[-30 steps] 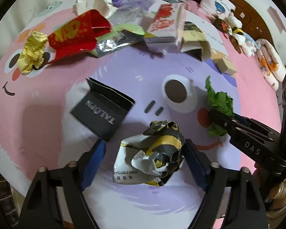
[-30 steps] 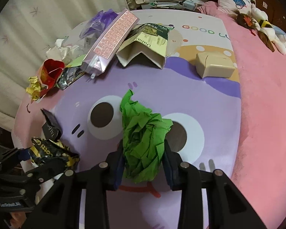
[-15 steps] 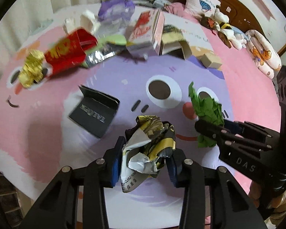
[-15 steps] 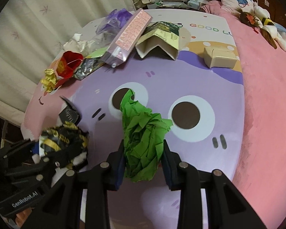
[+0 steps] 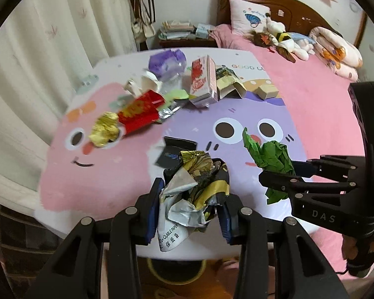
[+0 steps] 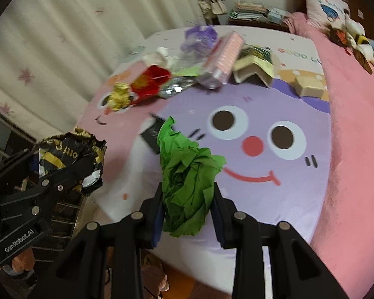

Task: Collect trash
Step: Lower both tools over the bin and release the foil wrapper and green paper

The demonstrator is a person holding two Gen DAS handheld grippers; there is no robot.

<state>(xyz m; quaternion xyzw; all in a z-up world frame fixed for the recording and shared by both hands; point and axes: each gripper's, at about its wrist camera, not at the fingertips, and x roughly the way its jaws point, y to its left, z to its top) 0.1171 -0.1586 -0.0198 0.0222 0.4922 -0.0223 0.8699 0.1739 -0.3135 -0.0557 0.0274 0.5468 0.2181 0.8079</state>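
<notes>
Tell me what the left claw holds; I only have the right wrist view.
Observer: The left claw has just been closing; both pads now press a crumpled black-and-gold wrapper between them.
Operator: Check for loose ends.
Observer: A white printed flap hangs below the pads.
Operator: Look under the table edge.
Observer: A dark round thing with a yellow rim sits there; whether it is a bin I cannot tell.

A home bedroom — a bed (image 5: 311,94) with a wooden headboard (image 5: 294,12), pillow (image 5: 249,16) and plush toys (image 5: 284,39), cream curtains (image 5: 49,49) — nightstand (image 5: 184,41) stacked with papers.
</notes>
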